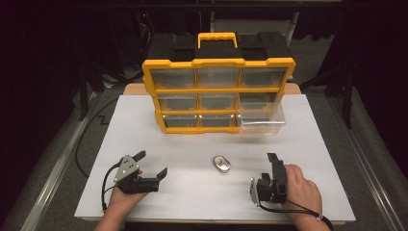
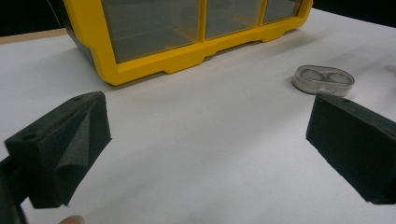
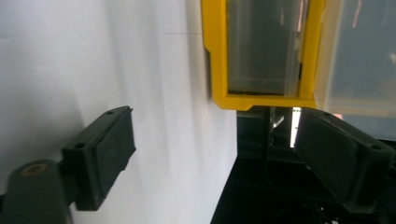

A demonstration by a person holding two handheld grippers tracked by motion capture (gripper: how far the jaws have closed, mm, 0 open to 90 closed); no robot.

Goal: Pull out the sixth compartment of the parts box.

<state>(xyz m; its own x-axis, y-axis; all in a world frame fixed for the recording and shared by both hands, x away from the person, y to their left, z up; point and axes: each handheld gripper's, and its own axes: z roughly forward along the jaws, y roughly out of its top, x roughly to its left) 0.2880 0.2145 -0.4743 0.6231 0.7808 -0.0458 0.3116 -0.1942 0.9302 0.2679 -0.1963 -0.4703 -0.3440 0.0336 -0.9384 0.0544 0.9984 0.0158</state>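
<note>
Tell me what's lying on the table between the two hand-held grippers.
A small oval clear case lies there in the high view, between the left hand-held gripper and the right hand-held gripper, touching neither.

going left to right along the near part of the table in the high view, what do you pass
left gripper, black with a grey three-cornered plate and open jaws → small oval clear plastic case lying on the white table → right gripper, black, held in the person's right hand
</note>
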